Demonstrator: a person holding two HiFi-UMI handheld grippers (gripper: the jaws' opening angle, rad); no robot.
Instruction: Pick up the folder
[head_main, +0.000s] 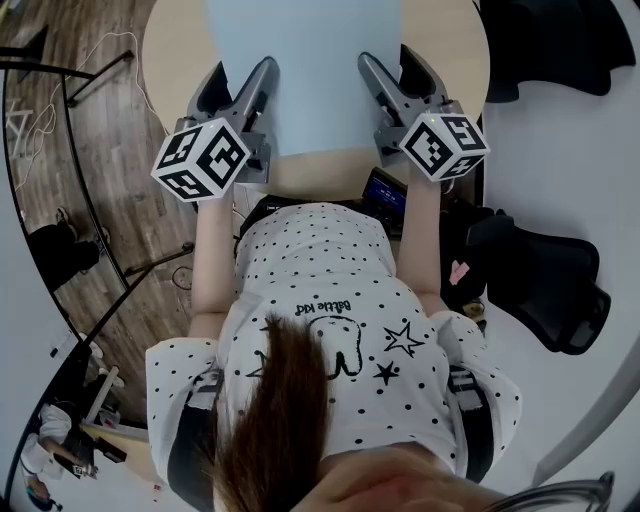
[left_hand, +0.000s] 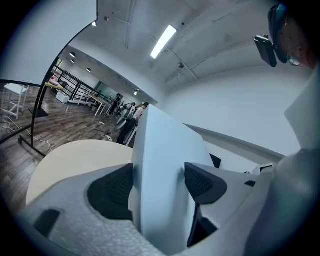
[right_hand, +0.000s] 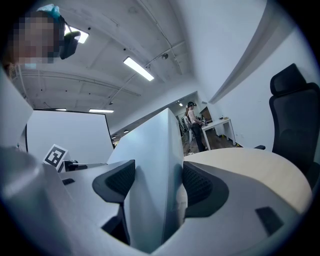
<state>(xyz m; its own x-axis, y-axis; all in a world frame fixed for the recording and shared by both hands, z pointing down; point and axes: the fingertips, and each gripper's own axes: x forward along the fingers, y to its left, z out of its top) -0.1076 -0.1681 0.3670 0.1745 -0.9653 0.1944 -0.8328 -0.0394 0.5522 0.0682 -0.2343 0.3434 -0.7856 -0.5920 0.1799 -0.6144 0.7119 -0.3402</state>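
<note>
The folder (head_main: 305, 70) is a pale blue flat sheet held over the round beige table (head_main: 170, 40). My left gripper (head_main: 258, 88) is shut on its left edge and my right gripper (head_main: 382, 82) on its right edge. In the left gripper view the folder (left_hand: 165, 160) stands on edge between the dark pads, and the left gripper (left_hand: 159, 182) pinches it. The right gripper view shows the same: the folder (right_hand: 150, 165) is clamped in the right gripper (right_hand: 157, 182). Both gripper views look up toward the ceiling, with the table (left_hand: 75, 160) below.
A black office chair (head_main: 540, 280) stands to the right, close to the table (right_hand: 250, 165). Black metal rails (head_main: 80, 170) run along the wood floor at left. A small dark device (head_main: 385, 192) sits at the table's near edge. People (left_hand: 127, 112) stand far off.
</note>
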